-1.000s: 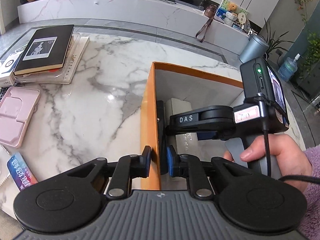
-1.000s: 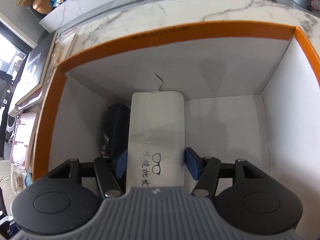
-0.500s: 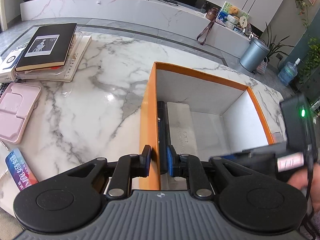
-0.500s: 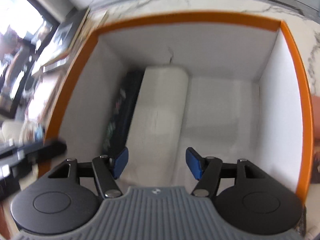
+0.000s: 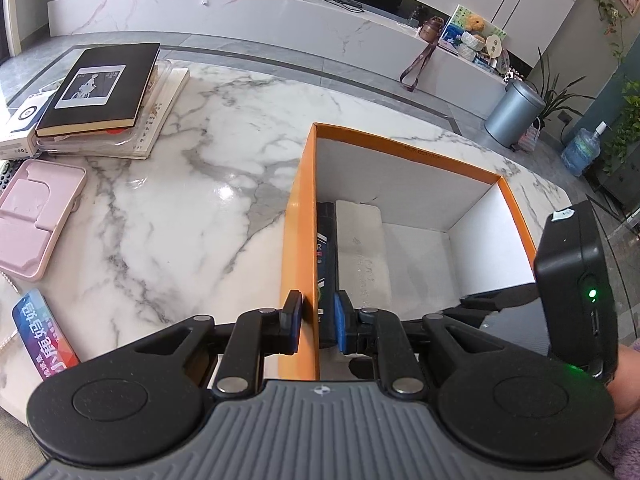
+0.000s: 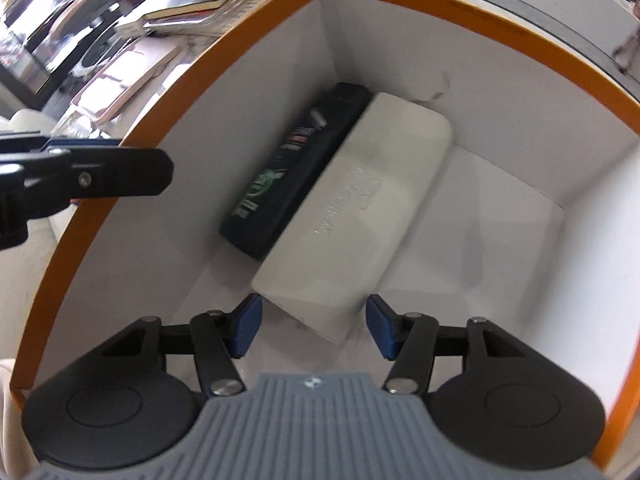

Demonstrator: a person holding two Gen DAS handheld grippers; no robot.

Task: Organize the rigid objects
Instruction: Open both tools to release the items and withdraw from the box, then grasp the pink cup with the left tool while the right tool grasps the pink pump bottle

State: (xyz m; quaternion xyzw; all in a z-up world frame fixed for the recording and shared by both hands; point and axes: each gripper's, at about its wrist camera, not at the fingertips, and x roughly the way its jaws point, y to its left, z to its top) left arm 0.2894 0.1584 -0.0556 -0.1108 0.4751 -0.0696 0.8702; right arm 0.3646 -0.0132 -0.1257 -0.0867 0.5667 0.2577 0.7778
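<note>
now that the right gripper [image 6: 312, 330] has let go of the white case [image 6: 352, 216] and lifted clear, fingers narrowing empty, left gripper [image 5: 316, 320] clamps the box wall [image 5: 298, 240]; case stowed.

One orange box [image 5: 298, 216] on the marble table [image 5: 208, 216], two things inside it: one black bottle [image 6: 296, 168] and one white case [image 6: 360, 208], side by side, touching. Two grippers: left gripper [image 5: 316, 322] and right gripper [image 6: 312, 330]. On the table beside the box: one stack of books, black book [image 5: 100, 88] on top, at least two more under it; one pink tray [image 5: 32, 216]; one colourful card [image 5: 44, 332]; one white box [image 5: 20, 124]. On the floor beyond: one grey bin [image 5: 514, 114], one water jug [image 5: 580, 152].
</note>
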